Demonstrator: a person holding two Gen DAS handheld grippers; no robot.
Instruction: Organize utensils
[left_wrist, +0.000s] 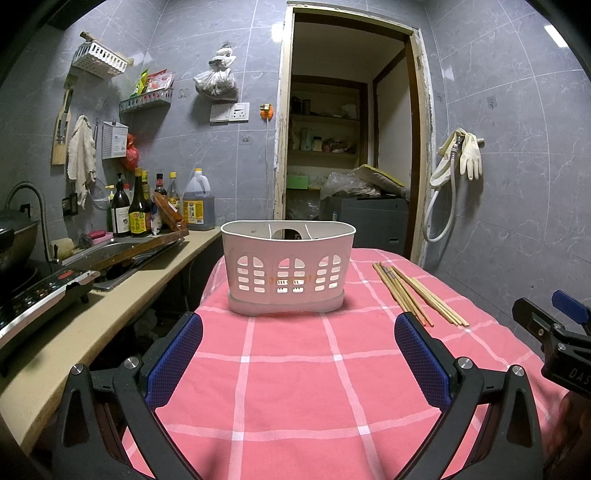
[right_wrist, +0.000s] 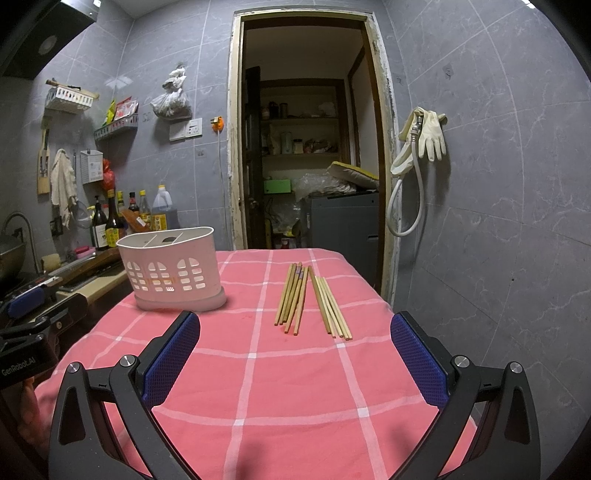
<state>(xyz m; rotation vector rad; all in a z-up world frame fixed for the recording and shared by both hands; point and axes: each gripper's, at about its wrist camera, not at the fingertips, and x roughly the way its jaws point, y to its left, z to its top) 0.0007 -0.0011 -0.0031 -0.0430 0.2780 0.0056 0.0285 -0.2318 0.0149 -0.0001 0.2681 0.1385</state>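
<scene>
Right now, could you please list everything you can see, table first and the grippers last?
Utensil holder: one, white, upright on the table's left part.
Chopsticks: two loose bundles, darker and paler wood, lying flat right of the holder.
Tablecloth: one, pink with white checks, covering the table.
Bottles: several, mostly dark, on the counter left.
Rubber gloves: pale, hanging on the right wall.
Left gripper: open, empty.
Right gripper: open, empty.
</scene>
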